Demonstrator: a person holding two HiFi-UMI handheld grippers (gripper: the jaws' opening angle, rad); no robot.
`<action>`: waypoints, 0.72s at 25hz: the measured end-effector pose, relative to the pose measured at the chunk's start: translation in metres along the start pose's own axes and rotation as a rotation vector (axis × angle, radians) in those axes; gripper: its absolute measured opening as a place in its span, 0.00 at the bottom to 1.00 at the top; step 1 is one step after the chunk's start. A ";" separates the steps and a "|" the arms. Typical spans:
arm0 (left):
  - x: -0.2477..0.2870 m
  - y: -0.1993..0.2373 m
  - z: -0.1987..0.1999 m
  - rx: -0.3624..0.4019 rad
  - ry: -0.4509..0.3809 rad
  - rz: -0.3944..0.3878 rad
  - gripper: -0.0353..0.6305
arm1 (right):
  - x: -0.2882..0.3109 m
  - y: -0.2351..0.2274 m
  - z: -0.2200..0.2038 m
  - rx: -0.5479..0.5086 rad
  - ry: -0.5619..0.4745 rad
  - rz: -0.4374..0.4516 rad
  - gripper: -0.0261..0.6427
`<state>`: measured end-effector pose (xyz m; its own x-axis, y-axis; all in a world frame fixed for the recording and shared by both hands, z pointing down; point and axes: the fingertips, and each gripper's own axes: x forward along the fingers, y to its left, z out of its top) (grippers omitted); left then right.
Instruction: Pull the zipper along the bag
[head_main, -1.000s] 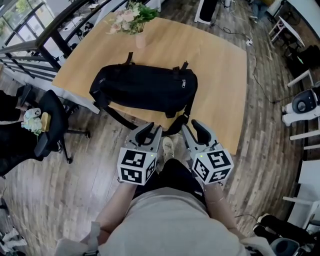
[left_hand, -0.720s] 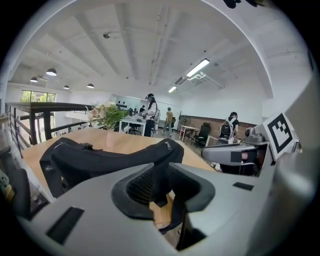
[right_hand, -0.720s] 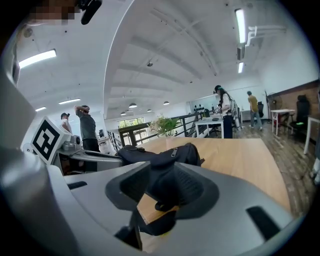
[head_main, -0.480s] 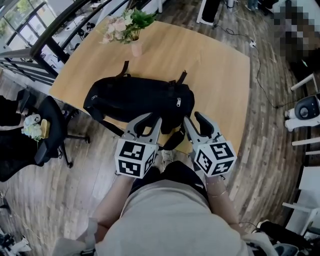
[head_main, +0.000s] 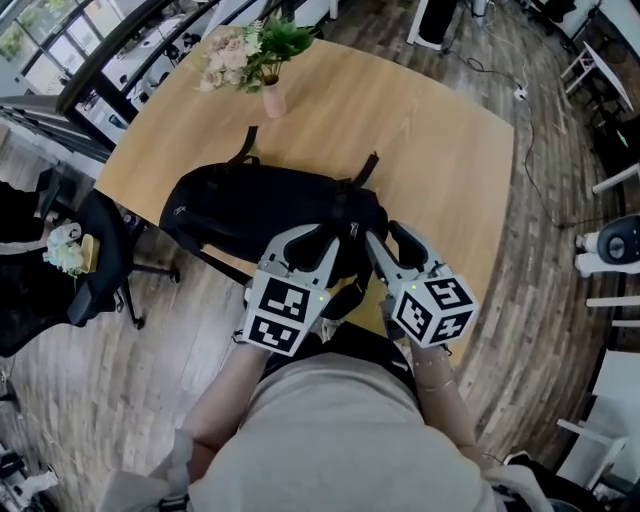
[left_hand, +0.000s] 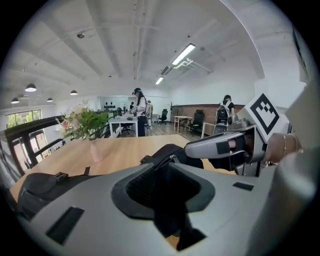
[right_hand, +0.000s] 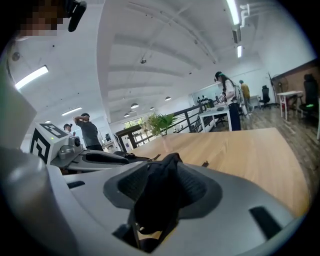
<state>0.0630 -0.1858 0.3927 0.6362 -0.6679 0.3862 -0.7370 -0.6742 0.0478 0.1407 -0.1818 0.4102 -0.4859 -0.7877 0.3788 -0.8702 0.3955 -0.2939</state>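
A black bag (head_main: 250, 205) lies lengthwise on the wooden table (head_main: 440, 130), its right end at the near edge. Its small metal zipper pull (head_main: 353, 231) shows between my two grippers. My left gripper (head_main: 315, 240) hovers over the bag's near right end, open, with the bag (left_hand: 165, 152) seen through the gap. My right gripper (head_main: 388, 238) is just right of it, jaws opening wide. In the right gripper view the bag's black end (right_hand: 160, 185) stands between the jaws without the pads pressing on it.
A pink vase of flowers (head_main: 265, 60) stands at the table's far left, behind the bag. A black office chair (head_main: 100, 250) sits on the wood floor left of the table. Bag straps hang over the near table edge (head_main: 345, 295). People stand at desks far behind.
Both grippers have moved forward from over the floor up to the bag's near right end. The right gripper's jaws have spread wider.
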 end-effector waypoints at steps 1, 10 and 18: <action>0.002 -0.001 0.001 0.001 0.000 -0.005 0.20 | 0.002 0.000 -0.001 0.008 0.007 0.010 0.31; 0.014 -0.008 0.005 0.023 -0.013 -0.056 0.20 | 0.014 0.002 -0.006 0.042 0.031 0.099 0.29; 0.014 -0.021 -0.005 0.144 0.034 -0.080 0.20 | 0.013 0.007 -0.005 0.077 0.022 0.123 0.20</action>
<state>0.0867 -0.1794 0.4023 0.6815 -0.6012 0.4172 -0.6425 -0.7645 -0.0522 0.1279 -0.1875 0.4173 -0.5909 -0.7245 0.3549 -0.7955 0.4502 -0.4055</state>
